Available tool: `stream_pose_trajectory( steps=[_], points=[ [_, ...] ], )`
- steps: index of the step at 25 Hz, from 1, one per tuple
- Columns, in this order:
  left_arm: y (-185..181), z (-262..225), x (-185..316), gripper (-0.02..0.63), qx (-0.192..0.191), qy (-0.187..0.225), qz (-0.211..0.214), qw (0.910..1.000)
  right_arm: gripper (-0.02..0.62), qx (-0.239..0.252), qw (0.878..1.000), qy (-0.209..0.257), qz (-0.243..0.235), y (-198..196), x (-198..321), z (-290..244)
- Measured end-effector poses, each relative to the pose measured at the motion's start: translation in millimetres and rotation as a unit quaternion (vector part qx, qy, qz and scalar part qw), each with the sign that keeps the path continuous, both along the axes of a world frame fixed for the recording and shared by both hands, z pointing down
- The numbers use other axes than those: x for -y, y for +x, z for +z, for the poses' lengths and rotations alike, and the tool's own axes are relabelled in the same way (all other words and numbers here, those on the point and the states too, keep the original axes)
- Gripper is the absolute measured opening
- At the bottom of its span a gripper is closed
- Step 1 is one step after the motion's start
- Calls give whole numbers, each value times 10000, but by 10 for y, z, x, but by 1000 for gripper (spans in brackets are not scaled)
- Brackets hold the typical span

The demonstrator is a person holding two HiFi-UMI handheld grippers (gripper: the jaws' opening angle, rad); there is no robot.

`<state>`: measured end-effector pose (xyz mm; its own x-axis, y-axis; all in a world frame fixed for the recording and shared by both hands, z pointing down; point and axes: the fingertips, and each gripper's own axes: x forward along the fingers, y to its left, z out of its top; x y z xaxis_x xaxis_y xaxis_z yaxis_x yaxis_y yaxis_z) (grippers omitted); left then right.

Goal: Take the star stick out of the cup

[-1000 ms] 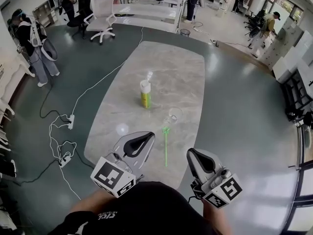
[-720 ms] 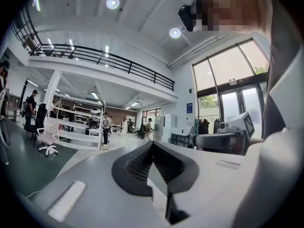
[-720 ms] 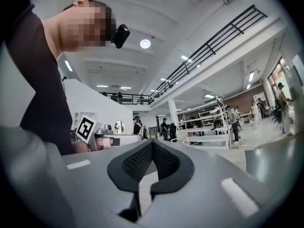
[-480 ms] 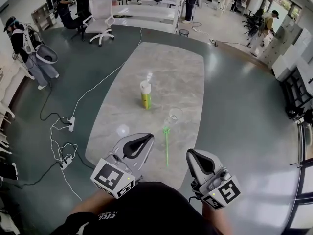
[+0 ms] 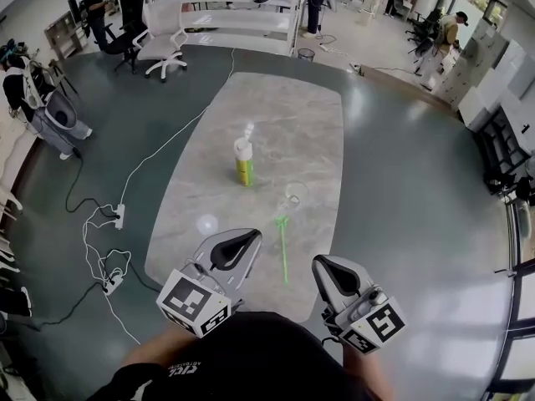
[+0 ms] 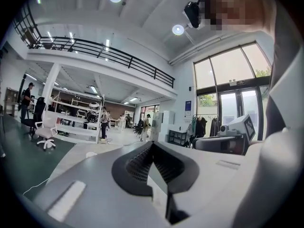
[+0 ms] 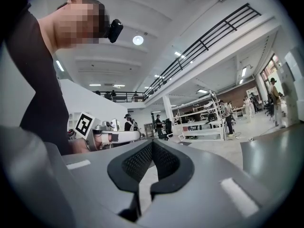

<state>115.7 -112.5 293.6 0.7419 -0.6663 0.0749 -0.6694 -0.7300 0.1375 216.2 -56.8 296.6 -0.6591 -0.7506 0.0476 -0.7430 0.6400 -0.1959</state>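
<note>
A green star stick (image 5: 283,253) lies flat on the grey marble table (image 5: 318,132), its star end toward a clear cup (image 5: 294,195) that stands just beyond it. Farther back stands a yellow-green cup (image 5: 243,164) with a white top and a pale stick poking out of it. My left gripper (image 5: 238,245) hangs over the table's near edge, left of the green stick, jaws shut and empty. To the right of the stick my right gripper (image 5: 328,272) is also shut and empty. The jaws meet in the left gripper view (image 6: 153,144) and in the right gripper view (image 7: 153,144).
White cables and a power strip (image 5: 119,216) lie on the green floor left of the table. A white office chair (image 5: 159,44) and white shelving (image 5: 234,19) stand at the back. People stand at the far left and far right of the room.
Both grippers and the green stick stay where they were. The head view has drifted slightly, and the person at the far left has moved a little.
</note>
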Motion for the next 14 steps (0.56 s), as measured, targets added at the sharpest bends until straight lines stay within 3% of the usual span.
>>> stream_pose_trajectory(
  steps=[14],
  points=[
    [43, 51, -18, 3, 28, -30, 114, 9999, 12, -1, 10000, -20, 76, 1, -25, 12]
  ],
)
